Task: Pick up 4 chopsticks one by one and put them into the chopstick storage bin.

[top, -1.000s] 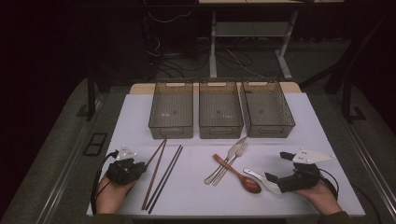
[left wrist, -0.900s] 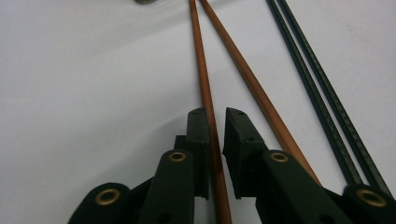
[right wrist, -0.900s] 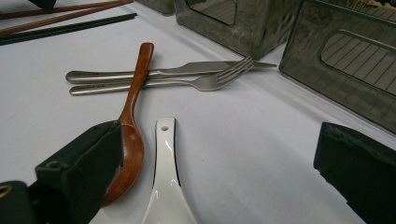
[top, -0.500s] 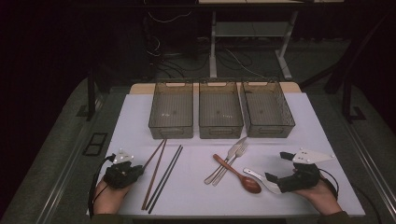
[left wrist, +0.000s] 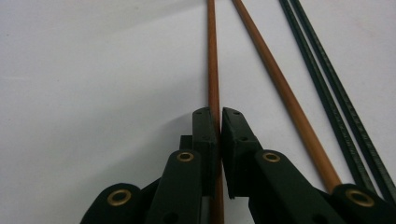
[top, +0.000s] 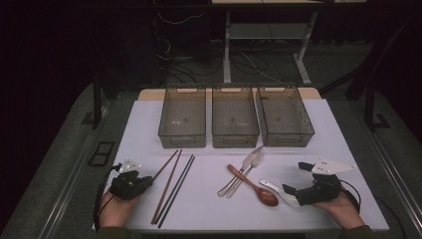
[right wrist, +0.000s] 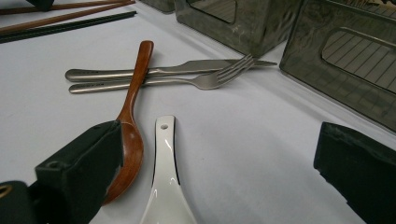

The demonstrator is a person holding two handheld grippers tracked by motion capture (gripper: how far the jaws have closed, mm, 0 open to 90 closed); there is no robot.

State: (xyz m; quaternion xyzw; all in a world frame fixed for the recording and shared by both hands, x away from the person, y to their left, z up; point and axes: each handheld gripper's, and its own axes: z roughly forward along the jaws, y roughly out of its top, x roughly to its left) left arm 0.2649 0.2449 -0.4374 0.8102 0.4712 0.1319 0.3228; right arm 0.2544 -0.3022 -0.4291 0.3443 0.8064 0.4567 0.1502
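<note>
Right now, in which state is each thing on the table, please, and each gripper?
Left gripper: shut on one brown chopstick.
Second brown chopstick: flat, free.
Black chopsticks: flat, side by side.
Right gripper: open, holding nothing.
White ceramic spoon: flat between the open jaws.
Wooden spoon: handle resting across the knife and fork.
Three mesh bins: upright, empty.

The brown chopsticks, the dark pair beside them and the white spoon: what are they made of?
Brown chopsticks: probably wood, matt, faint grain. Dark chopsticks: unclear, perhaps plastic or metal, ridged and dull. White spoon: looks like glazed ceramic, glossy with bright reflections, though melamine is possible.
</note>
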